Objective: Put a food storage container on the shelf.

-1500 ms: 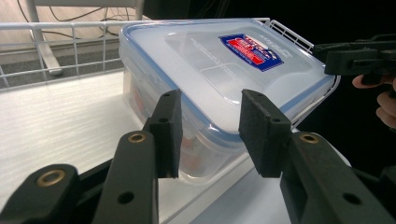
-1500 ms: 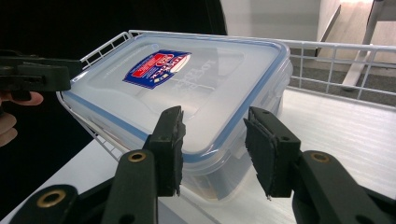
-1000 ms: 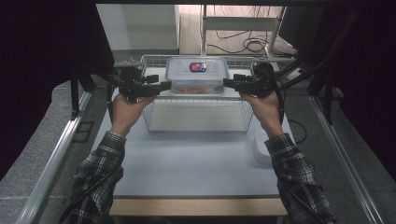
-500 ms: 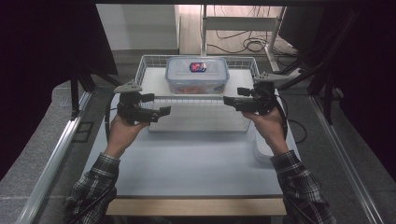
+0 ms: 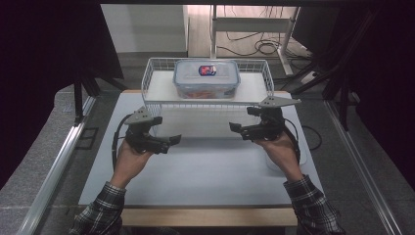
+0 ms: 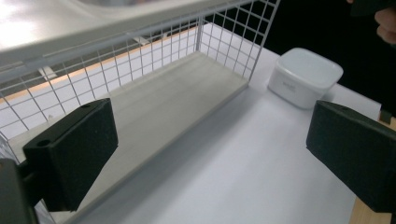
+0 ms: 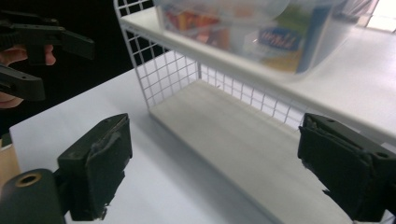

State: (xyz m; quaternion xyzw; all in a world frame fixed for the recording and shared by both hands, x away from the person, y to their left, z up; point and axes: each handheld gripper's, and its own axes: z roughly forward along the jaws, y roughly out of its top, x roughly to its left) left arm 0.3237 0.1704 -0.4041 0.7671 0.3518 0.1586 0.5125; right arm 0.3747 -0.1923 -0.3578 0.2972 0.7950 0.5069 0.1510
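A clear lidded food container (image 5: 206,78) with colourful contents stands on the top shelf of a white wire rack (image 5: 151,83) at the far side of the table. My left gripper (image 5: 169,143) hovers over the white table in front of the rack's left end. Its jaws have just been opening and stand open with nothing between them. My right gripper (image 5: 239,131) hovers in front of the rack's right end, its jaws also just opened and empty. In the right gripper view the container (image 7: 243,28) sits above and beyond the open gripper (image 7: 215,172).
The rack's lower wooden shelf (image 6: 154,107) is bare. A white lidded tub (image 6: 306,77) stands on the table right of the rack, partly behind the right hand in the high view (image 5: 304,155). Metal rails run along both table sides.
Both grippers have let go of the clear container, which stays on the rack's top shelf. Both hands have drawn back toward the person and sunk, with the jaws wider apart.
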